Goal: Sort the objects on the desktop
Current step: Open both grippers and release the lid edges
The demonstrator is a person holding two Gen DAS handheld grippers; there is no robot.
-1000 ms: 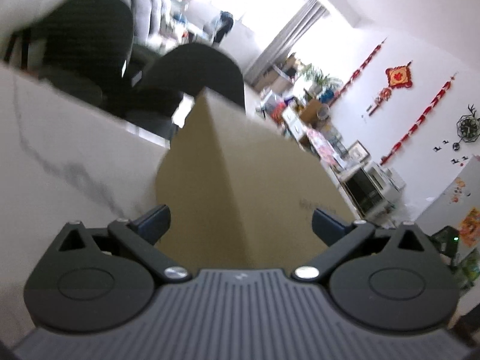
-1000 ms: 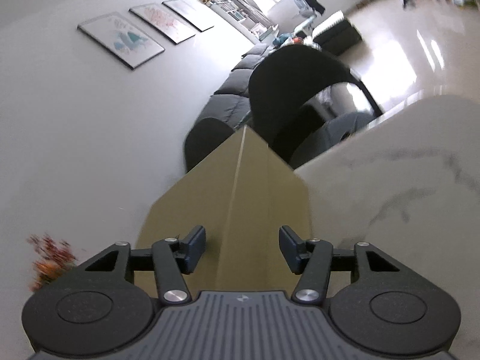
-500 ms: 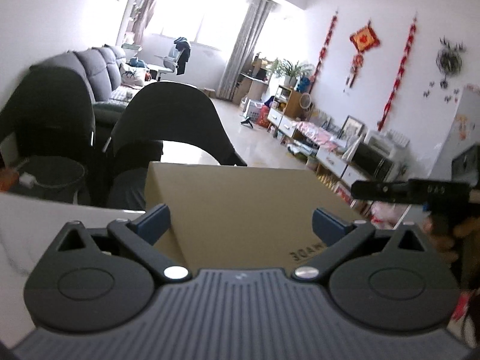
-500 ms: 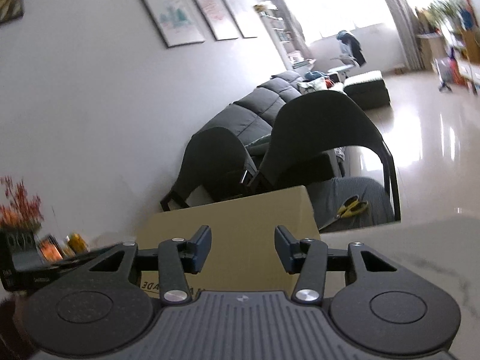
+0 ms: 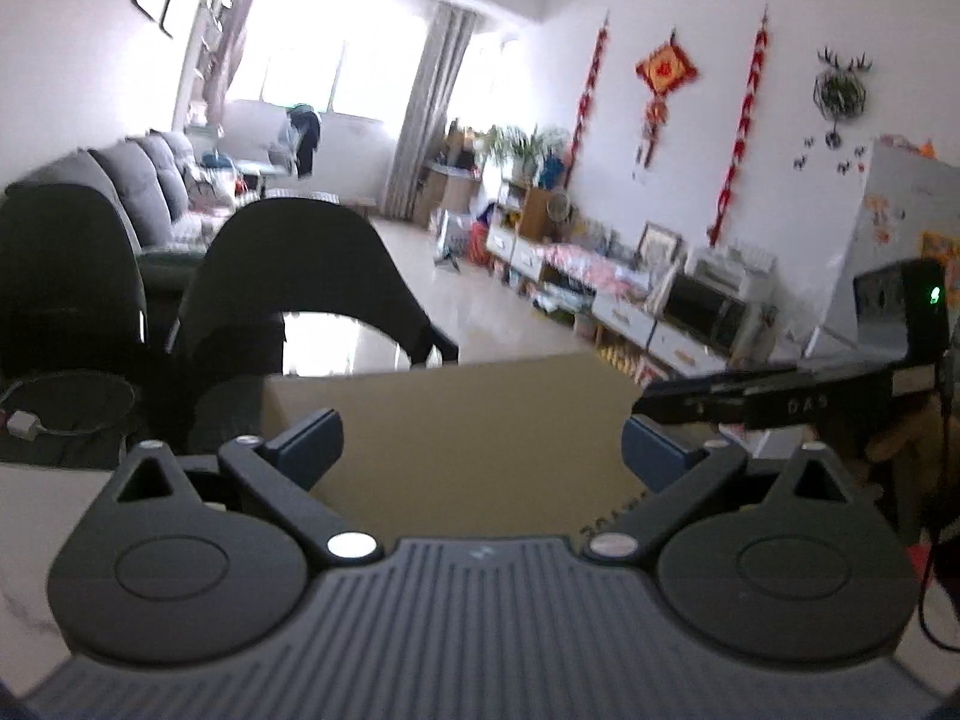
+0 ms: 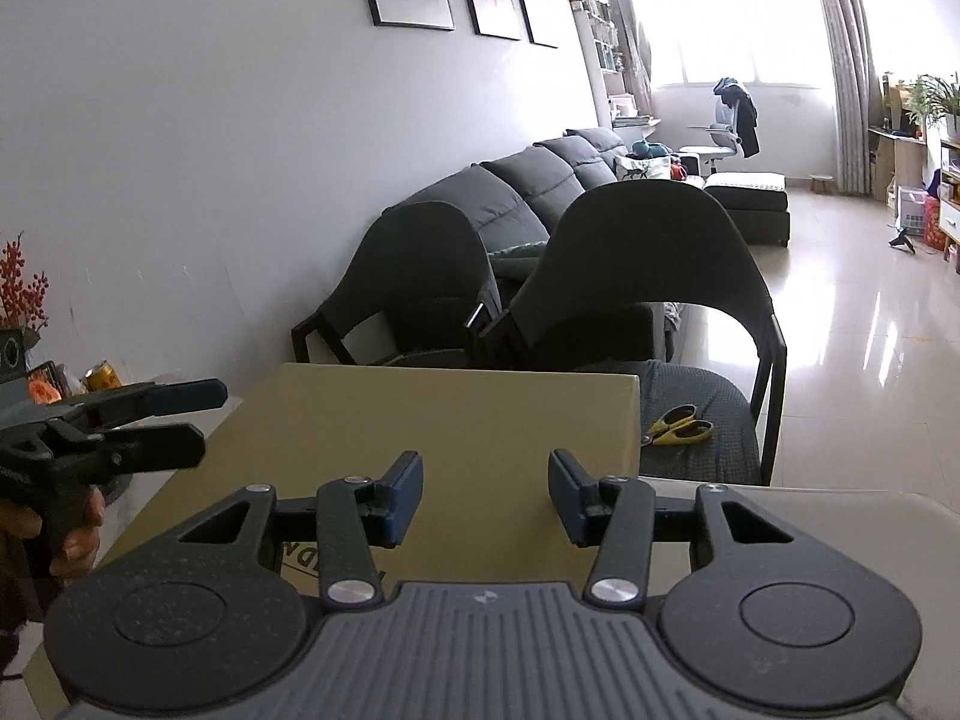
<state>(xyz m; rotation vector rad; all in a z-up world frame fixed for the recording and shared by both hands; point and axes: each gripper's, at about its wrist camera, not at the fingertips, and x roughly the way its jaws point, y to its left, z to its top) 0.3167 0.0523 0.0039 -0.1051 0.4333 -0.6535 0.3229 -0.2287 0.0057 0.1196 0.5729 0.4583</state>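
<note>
Both claws are hovering over a closed cardboard box that is lying flat on the pale marbled surface, its far edge toward two dark chairs. The left claw is standing wide open, its blue pads spread above the box top and gripping nothing. The right claw is standing partly open, also empty, with the box top below the gap rather than between the pads; its jaws have just been closing a little. In the right wrist view the left claw appears side-on at the left, held by a hand. The box looks stiff, smooth-faced and probably light, though its contents are unknown. Its broad top offers no purchase to a narrow claw, so an edge or a corner seems the better hold, one claw at each end. A pair of yellow scissors is lying on the nearer chair's seat. Compared with one second earlier, both views have rolled from strongly tilted to nearly level, and the box now appears square-on instead of corner-on.
</note>
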